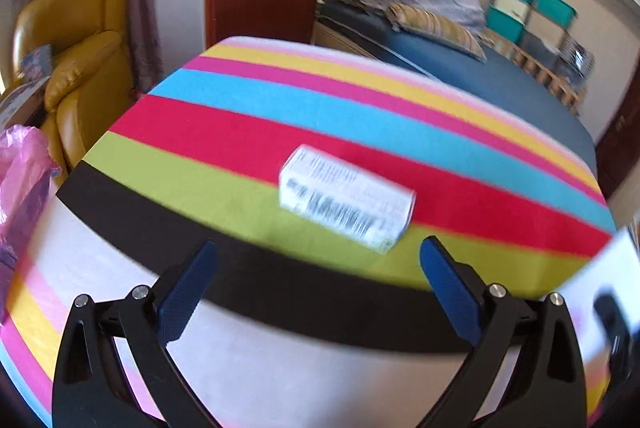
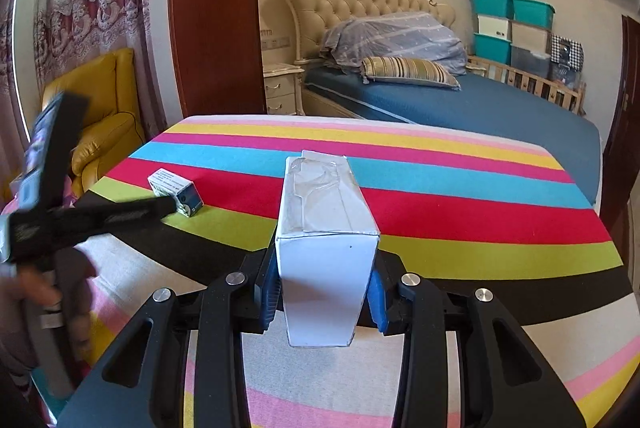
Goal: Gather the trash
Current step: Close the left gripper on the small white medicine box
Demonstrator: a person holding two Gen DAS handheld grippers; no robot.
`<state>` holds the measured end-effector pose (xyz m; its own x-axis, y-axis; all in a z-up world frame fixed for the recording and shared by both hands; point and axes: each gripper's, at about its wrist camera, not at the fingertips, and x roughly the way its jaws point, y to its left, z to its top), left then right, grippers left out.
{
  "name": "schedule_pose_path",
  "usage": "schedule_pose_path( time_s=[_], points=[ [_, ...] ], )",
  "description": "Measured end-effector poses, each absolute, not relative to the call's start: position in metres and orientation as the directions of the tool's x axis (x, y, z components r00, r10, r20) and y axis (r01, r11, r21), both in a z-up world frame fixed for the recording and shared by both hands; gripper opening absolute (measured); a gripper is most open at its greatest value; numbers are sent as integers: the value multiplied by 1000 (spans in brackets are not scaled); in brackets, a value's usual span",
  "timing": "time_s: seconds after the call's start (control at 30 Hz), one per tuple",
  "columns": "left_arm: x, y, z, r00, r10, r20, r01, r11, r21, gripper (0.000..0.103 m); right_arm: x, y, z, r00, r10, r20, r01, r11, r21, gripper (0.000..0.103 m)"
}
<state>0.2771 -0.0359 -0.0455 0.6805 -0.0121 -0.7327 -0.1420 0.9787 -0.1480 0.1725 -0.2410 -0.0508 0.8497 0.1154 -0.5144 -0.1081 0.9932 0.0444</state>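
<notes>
A small white box with a barcode (image 1: 346,198) lies on the striped tablecloth (image 1: 224,132), just ahead of my left gripper (image 1: 318,260). That gripper is open, its blue pads wide apart and nothing between them. In the right wrist view the same small box (image 2: 176,190) sits at the left, with the blurred left gripper (image 2: 120,156) reaching toward it. My right gripper (image 2: 324,292) is shut on a taller white carton (image 2: 326,228), its pads pressing both sides and holding it above the table. This carton (image 1: 608,268) also shows at the right edge of the left wrist view.
A pink plastic bag (image 1: 20,188) hangs at the table's left side. A yellow armchair (image 2: 100,108) stands behind it. Beyond the table are a bed with a blue sheet (image 2: 480,108), a red-brown door panel (image 2: 216,28) and stacked teal storage bins (image 2: 512,24).
</notes>
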Motion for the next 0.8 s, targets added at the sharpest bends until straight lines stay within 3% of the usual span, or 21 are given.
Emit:
schedule_pose_path(
  time_s=[0.17,0.37,0.73,0.8],
  points=[
    [309,-43,-43,657,54,-752,-231,964,-133,98,174,-248,-52,844,141,-518,-112,990,88,36],
    [328,-45,-50,599,122,-791,-226,974,-21,97,175,-254,-53,840,157,-519,-111,987,119,36],
    [287,-15,-39,680,74,-730,-148,988,-38,96,176,-247,-54,835,144,-531,-116,990,86,36],
    [292,-16,-42,669,49,-741,-129,990,-51,87,176,-247,-54,836,143,-530,-114,990,87,36]
  ],
)
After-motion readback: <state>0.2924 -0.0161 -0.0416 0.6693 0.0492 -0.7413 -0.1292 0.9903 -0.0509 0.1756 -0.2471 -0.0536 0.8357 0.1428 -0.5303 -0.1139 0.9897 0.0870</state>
